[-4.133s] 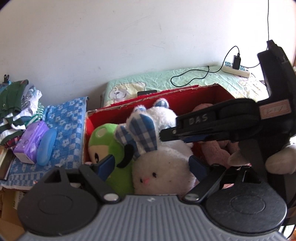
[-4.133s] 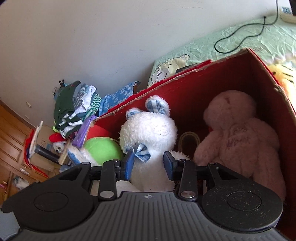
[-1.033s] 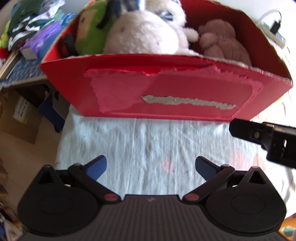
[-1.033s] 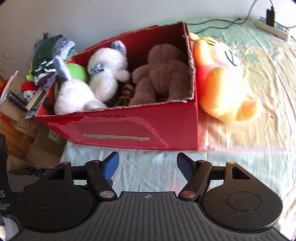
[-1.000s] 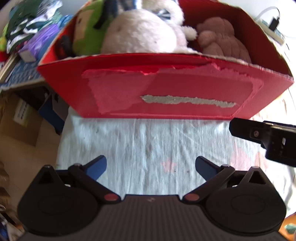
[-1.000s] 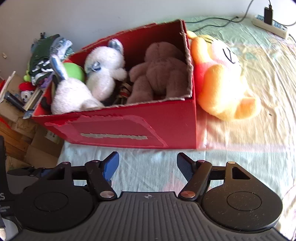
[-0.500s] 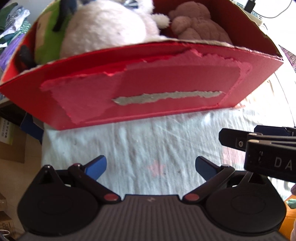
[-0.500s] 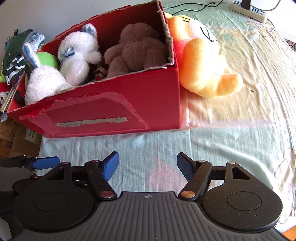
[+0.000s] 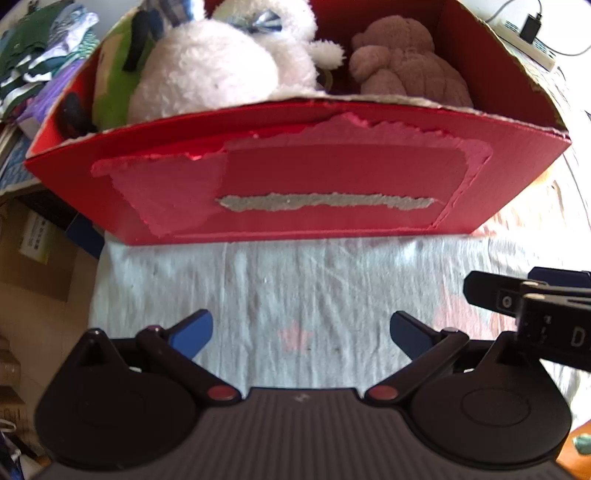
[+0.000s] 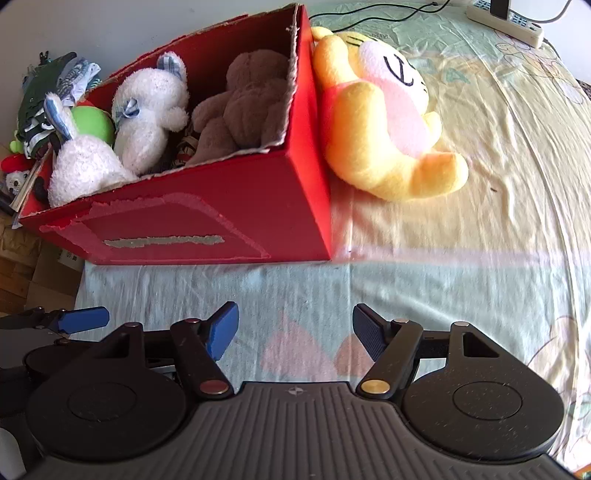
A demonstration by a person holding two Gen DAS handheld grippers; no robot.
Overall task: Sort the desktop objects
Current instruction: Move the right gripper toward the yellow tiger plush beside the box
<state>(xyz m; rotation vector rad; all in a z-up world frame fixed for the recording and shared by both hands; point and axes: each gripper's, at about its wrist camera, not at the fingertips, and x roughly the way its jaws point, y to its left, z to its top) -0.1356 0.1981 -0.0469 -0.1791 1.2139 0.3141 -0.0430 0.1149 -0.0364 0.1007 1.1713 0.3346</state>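
A red cardboard box (image 9: 295, 192) (image 10: 207, 221) stands on the bedsheet and holds a white rabbit plush (image 9: 207, 77) (image 10: 81, 166), a white bear plush (image 10: 147, 107), a brown bear plush (image 9: 406, 70) (image 10: 243, 107) and a green plush (image 10: 92, 123). A yellow and pink plush (image 10: 388, 122) lies on the sheet against the box's right wall. My left gripper (image 9: 301, 328) hangs open over bare sheet in front of the box. My right gripper (image 10: 295, 332) is open too, empty, near the box's front right corner.
A white power strip (image 10: 506, 22) with a black cable lies at the far right of the bed. Folded clothes (image 10: 51, 88) pile up left of the box. Cardboard boxes (image 9: 33, 258) stand on the floor past the bed's left edge.
Both grippers have drawn back out of the box to the sheet in front of it. Over the last second the right view swung rightward, bringing the yellow plush closer to centre.
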